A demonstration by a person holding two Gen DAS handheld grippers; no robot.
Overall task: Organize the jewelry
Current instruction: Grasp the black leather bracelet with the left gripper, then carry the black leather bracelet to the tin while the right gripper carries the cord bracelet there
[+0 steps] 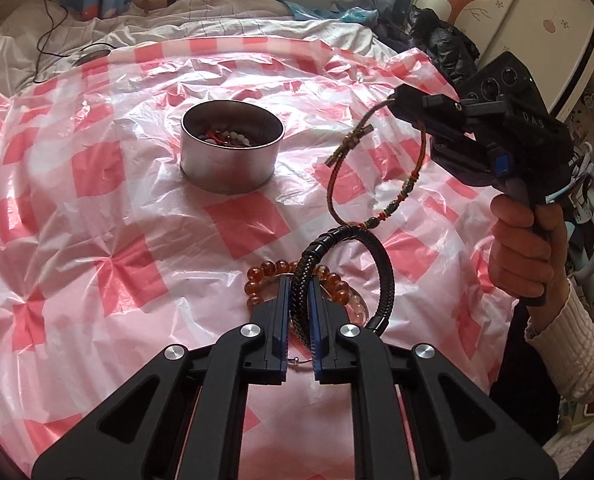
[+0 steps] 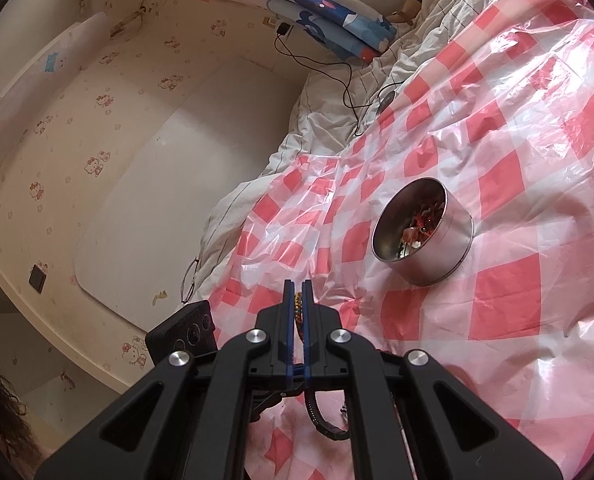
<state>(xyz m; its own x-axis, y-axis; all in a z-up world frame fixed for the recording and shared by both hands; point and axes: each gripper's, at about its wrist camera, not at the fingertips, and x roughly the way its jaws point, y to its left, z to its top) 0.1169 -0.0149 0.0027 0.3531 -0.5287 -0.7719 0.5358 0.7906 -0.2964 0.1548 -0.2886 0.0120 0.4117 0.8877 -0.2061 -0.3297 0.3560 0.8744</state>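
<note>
My left gripper (image 1: 299, 280) is shut on a black braided leather bracelet (image 1: 385, 264), which loops up and to the right of the fingers. An amber bead bracelet (image 1: 337, 282) lies on the cloth just beyond and under the fingertips. My right gripper (image 1: 407, 100), held by a hand at the right, is shut on a thin brown cord bracelet (image 1: 337, 176) that hangs above the cloth. In the right wrist view the right gripper (image 2: 298, 286) pinches that cord (image 2: 298, 308). A round metal tin (image 1: 232, 148) holding jewelry stands on the cloth; it also shows in the right wrist view (image 2: 437, 252).
A crinkled pink-and-white checked plastic sheet (image 1: 117, 220) covers the bed. A black cable (image 2: 337, 80) and glasses (image 2: 189, 280) lie on the quilt near the wall. A wardrobe (image 1: 497, 8) and dark clothes stand at the right.
</note>
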